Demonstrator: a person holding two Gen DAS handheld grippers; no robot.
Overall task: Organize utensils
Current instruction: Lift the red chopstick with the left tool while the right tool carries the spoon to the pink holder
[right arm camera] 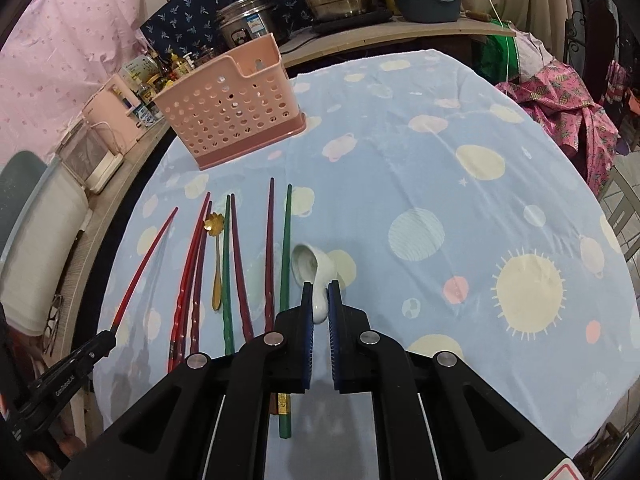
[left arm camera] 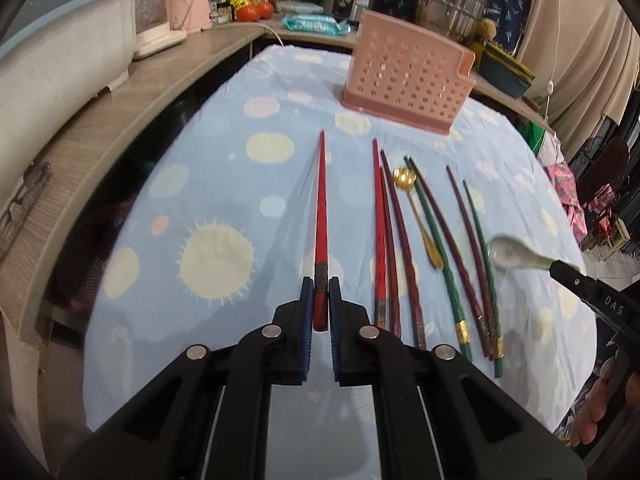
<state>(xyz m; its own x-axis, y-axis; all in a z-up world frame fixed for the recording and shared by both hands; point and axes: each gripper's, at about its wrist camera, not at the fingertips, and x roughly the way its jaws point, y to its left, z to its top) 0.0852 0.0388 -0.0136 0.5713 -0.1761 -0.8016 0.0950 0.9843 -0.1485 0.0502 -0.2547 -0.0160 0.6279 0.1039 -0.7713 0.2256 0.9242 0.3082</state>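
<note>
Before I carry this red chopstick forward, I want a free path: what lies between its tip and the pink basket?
Only bare tablecloth. In the left wrist view nothing lies between the red chopstick held by the left gripper and the pink basket.

Both cams ride just behind their tongs, looking forward and down along the fingers, low and close over the tabletop point(left arm camera: 200, 184). Left view sits on the left side of the spread, right view further right and angled a bit leftward. They share loads: the pink basket point(left arm camera: 408, 76) point(right arm camera: 232, 108) at the far end and the row of chopsticks point(left arm camera: 420, 240) point(right arm camera: 236, 268) between them. Each cam also catches the other tongs poking in at its edge.
</note>
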